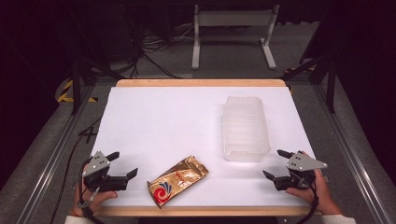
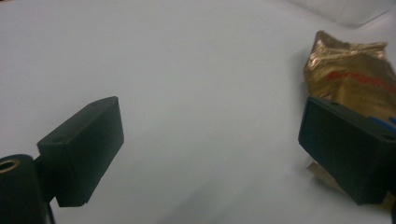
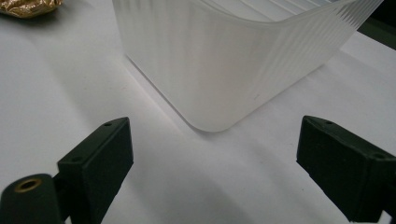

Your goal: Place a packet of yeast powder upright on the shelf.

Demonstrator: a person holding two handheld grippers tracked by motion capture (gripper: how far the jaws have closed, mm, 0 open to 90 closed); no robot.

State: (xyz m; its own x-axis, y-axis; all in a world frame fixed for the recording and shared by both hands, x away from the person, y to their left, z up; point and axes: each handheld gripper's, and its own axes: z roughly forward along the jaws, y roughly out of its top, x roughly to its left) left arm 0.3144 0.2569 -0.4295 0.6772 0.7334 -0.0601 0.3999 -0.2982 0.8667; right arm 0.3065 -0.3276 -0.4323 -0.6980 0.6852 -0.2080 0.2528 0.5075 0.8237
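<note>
A gold foil packet (image 1: pixel 177 181) with a red and blue logo lies flat near the front edge of the white table (image 1: pixel 163 121). My left gripper (image 1: pixel 125 164) stands open just left of it, jaws wide apart and nothing between them. In the left gripper view the packet (image 2: pixel 355 79) lies behind the right-hand jaw. A translucent ribbed plastic bin (image 1: pixel 245 128) stands at the right of the table. My right gripper (image 1: pixel 275 164) is open near the bin's front right corner. The right gripper view faces the bin's rounded corner (image 3: pixel 219 70), with the packet's gold edge (image 3: pixel 28 7) at top left.
The table has a wooden rim (image 1: pixel 201 82) at the back and front. Beyond it, on the floor, are a white stand (image 1: pixel 233 32) and loose cables (image 1: pixel 154 51). Metal rails (image 1: pixel 51 154) run along both sides.
</note>
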